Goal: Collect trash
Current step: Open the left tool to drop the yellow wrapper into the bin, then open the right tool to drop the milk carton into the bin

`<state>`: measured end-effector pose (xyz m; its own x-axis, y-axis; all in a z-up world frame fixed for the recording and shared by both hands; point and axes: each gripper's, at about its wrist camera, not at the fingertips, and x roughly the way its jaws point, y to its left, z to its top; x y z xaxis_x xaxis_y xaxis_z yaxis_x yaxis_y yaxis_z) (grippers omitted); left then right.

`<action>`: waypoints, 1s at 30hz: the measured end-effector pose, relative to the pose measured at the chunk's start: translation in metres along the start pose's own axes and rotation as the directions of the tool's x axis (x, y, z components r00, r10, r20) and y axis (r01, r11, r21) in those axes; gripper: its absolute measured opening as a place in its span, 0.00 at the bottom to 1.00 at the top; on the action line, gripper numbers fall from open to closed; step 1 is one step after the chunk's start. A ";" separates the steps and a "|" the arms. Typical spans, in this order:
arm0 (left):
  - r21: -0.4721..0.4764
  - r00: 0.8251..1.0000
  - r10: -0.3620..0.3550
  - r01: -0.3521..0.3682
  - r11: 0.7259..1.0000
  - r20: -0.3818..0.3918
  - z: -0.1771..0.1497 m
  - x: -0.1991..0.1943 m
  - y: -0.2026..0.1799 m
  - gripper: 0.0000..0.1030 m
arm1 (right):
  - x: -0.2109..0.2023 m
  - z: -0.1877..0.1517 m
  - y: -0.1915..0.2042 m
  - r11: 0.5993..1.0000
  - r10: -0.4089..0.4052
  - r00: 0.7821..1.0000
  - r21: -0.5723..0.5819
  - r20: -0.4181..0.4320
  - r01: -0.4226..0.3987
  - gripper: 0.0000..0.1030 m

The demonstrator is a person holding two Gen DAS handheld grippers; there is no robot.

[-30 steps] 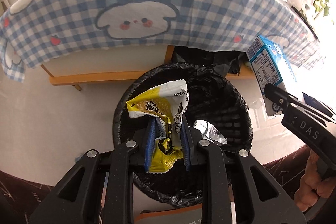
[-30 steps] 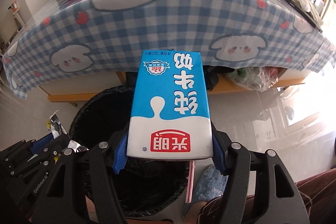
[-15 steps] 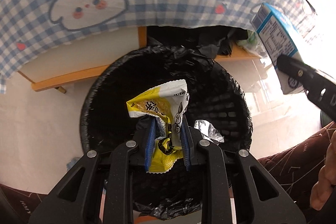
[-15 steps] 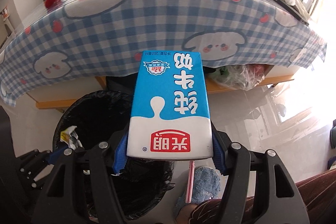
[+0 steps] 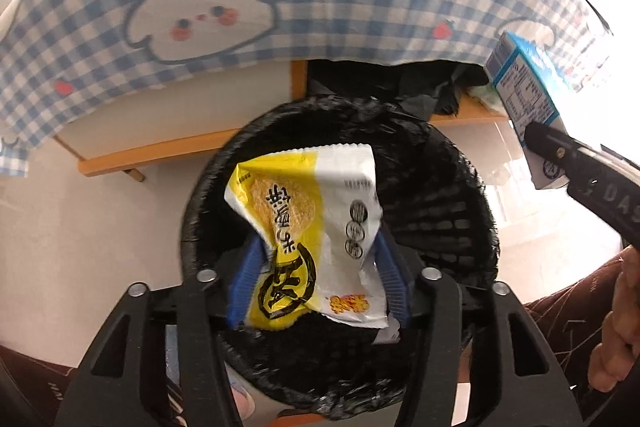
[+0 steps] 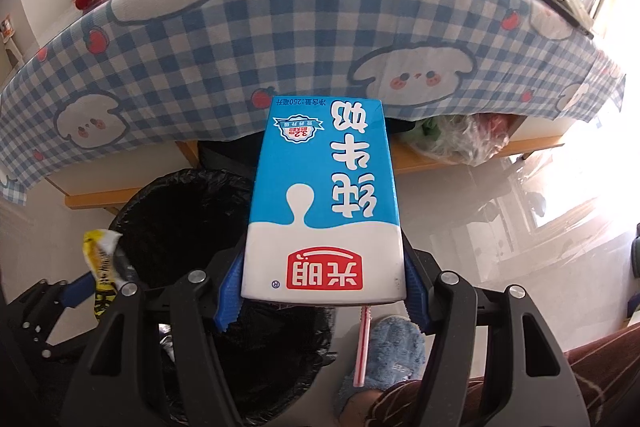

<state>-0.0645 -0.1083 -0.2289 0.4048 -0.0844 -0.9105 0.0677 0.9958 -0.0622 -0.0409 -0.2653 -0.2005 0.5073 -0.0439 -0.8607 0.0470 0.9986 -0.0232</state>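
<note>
So the left gripper [image 5: 316, 279] is right over the black-lined trash bin [image 5: 452, 211], and its fingers are opening now, with the yellow and white snack wrapper [image 5: 308, 227] sitting loose between the blue pads, not really pinched. That thing looks feather light and crinkly, pure film, so I'd guess it flutters down rather than drops, and it might cling to a pad for a bit. If you ever need to regrab it, go for the crumpled middle, not a flat edge, since foil like that slides out.

The right gripper [image 6: 322, 303] has its fingers clamped on the blue and white milk carton [image 6: 324, 203], held upside down by its lower sides, striped straw [image 6: 362, 343] poking out toward the camera. It hangs to the right of the bin, in front of the checked tablecloth [image 6: 224, 39] on the counter. Carton is stiff-ish but will dent if squeezed hard, and the coated card is a bit slick. Can't tell if it's empty, so leftover milk could drip.
</note>
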 end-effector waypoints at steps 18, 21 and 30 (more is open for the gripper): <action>-0.076 0.998 0.028 -0.024 0.997 0.053 -0.007 -0.017 0.051 0.94 | 0.022 -0.021 0.038 0.996 0.061 0.996 -0.059 -0.058 -0.065 0.60; -0.095 0.998 0.044 -0.039 0.995 0.048 -0.008 -0.017 0.064 0.94 | 0.027 -0.025 0.050 0.994 0.078 0.995 -0.073 -0.068 -0.083 0.60; -0.149 0.995 0.097 -0.090 0.985 0.037 -0.013 -0.018 0.098 0.94 | 0.045 -0.037 0.086 0.985 0.124 0.986 -0.107 -0.113 -0.136 0.60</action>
<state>-0.0774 -0.0087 -0.2237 0.4426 0.0110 -0.8967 -0.1056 0.9936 -0.0400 -0.0457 -0.1805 -0.2594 0.4091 0.0834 -0.9087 -0.1143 0.9927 0.0397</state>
